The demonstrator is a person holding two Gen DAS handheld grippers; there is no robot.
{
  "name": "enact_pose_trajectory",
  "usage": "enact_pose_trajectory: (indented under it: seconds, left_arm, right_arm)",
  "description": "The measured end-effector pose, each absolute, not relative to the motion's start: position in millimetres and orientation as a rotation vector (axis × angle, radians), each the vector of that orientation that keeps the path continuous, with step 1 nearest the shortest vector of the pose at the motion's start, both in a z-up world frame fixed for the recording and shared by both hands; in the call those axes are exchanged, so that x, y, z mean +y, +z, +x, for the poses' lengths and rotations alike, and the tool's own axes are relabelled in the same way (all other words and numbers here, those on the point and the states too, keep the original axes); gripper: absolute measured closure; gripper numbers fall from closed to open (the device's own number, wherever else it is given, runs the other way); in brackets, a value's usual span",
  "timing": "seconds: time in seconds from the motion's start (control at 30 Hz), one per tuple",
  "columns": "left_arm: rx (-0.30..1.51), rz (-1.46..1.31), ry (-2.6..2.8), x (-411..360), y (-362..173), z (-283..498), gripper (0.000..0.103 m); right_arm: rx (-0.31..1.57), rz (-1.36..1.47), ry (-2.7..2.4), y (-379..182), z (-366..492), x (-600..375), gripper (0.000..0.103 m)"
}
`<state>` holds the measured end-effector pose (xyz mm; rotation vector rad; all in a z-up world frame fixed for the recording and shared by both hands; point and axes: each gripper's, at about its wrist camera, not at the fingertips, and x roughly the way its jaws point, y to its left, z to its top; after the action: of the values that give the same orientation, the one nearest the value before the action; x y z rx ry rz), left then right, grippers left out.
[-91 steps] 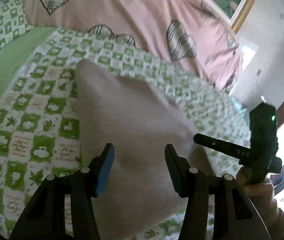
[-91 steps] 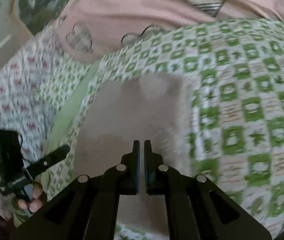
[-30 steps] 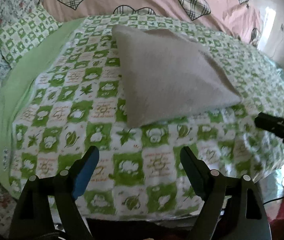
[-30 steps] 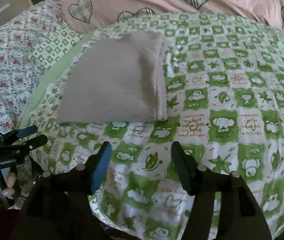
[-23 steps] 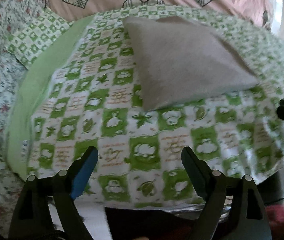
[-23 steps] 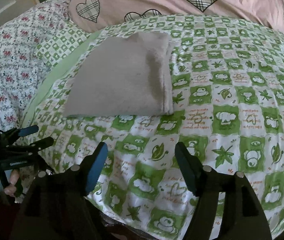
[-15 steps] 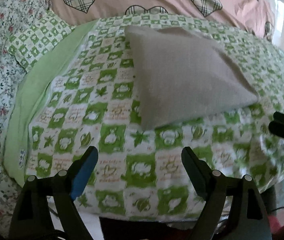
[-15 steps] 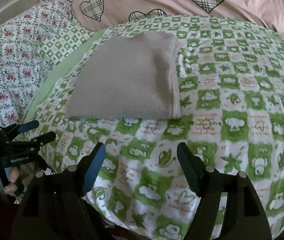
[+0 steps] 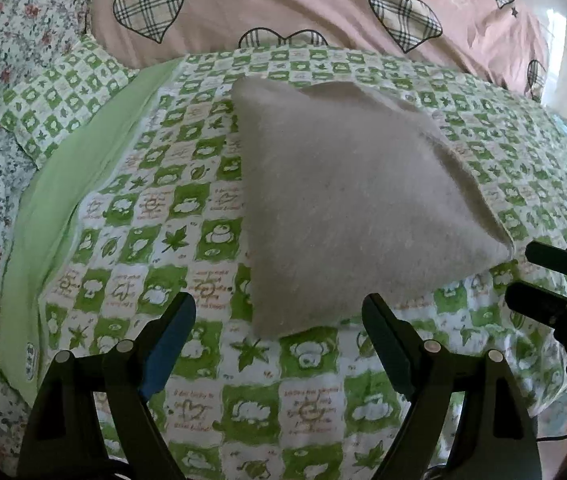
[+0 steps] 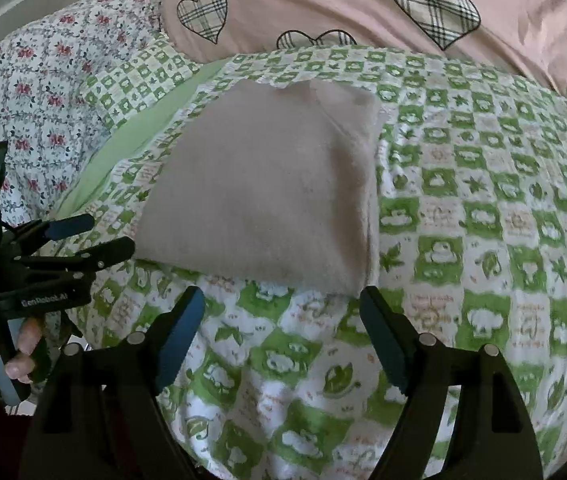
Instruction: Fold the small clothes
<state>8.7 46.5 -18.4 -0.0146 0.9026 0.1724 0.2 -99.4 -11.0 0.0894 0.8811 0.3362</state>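
Note:
A beige folded garment (image 9: 347, 200) lies flat on the green checked sheet (image 9: 187, 240); it also shows in the right wrist view (image 10: 271, 192). My left gripper (image 9: 279, 332) is open and empty, hovering just short of the garment's near corner. My right gripper (image 10: 281, 320) is open and empty, just short of the garment's near edge. Each gripper shows at the edge of the other's view: the right one (image 9: 543, 280) and the left one (image 10: 83, 236), both open.
A pink duvet with plaid hearts (image 9: 323, 4) lies behind the garment. A floral pillow (image 10: 35, 80) and a plain green sheet strip (image 9: 63, 200) lie to the left. The bed's near edge runs below both grippers.
Three seconds ago the right gripper was shut on the garment and the left was over it. Both have since pulled back, open. In the last half second both moved slightly closer.

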Motion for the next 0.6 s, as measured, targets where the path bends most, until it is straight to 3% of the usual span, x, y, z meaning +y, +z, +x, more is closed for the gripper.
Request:
enact_pose_trajectory:
  seconds: [0.6]
  left_arm:
    - [0.896,-0.050,0.183,60,-15,34,0.017]
  right_arm:
    - [0.893,0.137,0.340,-6,45,-99,0.022]
